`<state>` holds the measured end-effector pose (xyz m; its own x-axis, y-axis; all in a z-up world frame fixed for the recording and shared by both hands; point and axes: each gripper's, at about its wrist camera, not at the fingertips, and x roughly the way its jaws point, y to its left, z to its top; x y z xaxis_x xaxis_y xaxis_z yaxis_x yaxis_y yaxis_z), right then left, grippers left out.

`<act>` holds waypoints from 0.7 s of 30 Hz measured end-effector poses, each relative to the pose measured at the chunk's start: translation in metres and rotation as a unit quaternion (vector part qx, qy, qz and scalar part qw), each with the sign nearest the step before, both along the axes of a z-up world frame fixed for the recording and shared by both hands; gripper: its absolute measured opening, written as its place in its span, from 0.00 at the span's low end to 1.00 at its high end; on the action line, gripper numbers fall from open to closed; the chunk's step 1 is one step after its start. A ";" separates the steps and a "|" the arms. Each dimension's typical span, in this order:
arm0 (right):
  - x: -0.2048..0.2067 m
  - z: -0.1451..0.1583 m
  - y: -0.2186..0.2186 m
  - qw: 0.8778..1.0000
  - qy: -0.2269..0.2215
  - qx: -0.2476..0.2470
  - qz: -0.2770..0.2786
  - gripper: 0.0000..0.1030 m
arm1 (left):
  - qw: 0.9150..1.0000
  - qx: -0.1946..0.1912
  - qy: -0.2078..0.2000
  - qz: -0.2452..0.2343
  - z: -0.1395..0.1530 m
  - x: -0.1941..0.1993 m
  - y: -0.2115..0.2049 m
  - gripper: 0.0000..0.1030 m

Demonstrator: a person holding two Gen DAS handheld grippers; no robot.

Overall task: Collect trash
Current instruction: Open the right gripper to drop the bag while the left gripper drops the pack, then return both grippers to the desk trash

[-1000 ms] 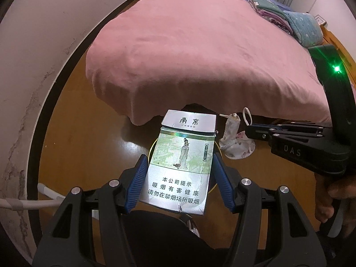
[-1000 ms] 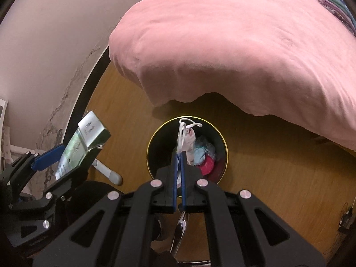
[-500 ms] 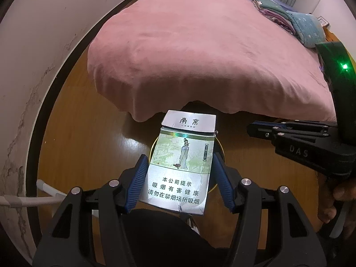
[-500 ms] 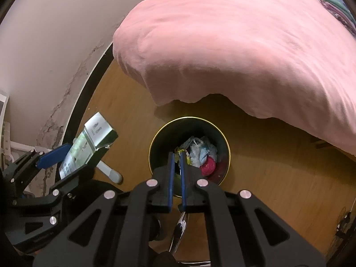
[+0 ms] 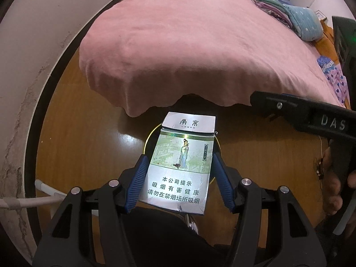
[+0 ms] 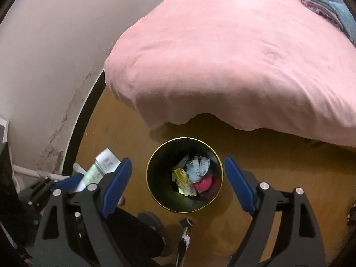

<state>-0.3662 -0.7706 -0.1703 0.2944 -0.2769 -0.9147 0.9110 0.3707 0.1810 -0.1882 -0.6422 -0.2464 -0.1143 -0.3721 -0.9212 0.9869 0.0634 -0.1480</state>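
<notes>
My left gripper [image 5: 179,156] is shut on a silver and green cigarette pack [image 5: 182,162], held upright above the floor. Behind the pack, part of the gold rim of a black bin [image 5: 151,135] shows. In the right wrist view the bin [image 6: 184,139] stands straight below my right gripper [image 6: 176,161]. Its jaws are opening wide, with nothing between them. A pale face mask [image 6: 198,166], a yellow wrapper [image 6: 181,179] and a red item [image 6: 203,183] lie in the bin. The pack [image 6: 104,162] also shows at the left there.
A bed under a pink blanket [image 5: 189,44] overhangs the wooden floor just beyond the bin. Folded clothes [image 5: 289,11] lie on its far side. A white pipe [image 5: 44,191] runs along the wall at the left. A hand [image 5: 333,178] holds the right gripper's handle.
The right gripper let go of the white mask, which dropped into the bin, and its jaws then spread wide. The left gripper kept its hold on the pack.
</notes>
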 end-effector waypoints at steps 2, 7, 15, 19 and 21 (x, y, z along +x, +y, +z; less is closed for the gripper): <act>-0.004 0.004 -0.002 1.000 -0.004 -0.006 -0.010 0.80 | 1.000 0.002 0.001 -0.004 -0.001 -0.004 -0.002 0.56; -0.014 0.011 -0.006 0.999 -0.016 -0.019 -0.036 0.80 | 1.000 -0.002 0.011 -0.016 0.001 -0.013 -0.010 0.57; -0.017 0.017 -0.006 0.998 -0.026 -0.027 -0.044 0.80 | 0.999 -0.019 0.014 -0.025 0.011 -0.020 -0.010 0.77; -0.012 0.019 -0.005 0.999 -0.023 -0.034 -0.035 0.80 | 0.999 -0.036 0.004 -0.016 0.028 -0.010 0.005 0.88; -0.008 0.023 -0.003 0.999 -0.023 -0.040 -0.026 0.80 | 0.999 -0.044 -0.008 -0.008 0.039 -0.004 0.015 0.89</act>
<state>-0.3745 -0.7738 -0.1477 0.3192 -0.3646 -0.8747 0.9208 0.3378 0.1952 -0.1917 -0.6274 -0.2076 -0.1071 -0.4489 -0.8871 0.9900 0.0342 -0.1368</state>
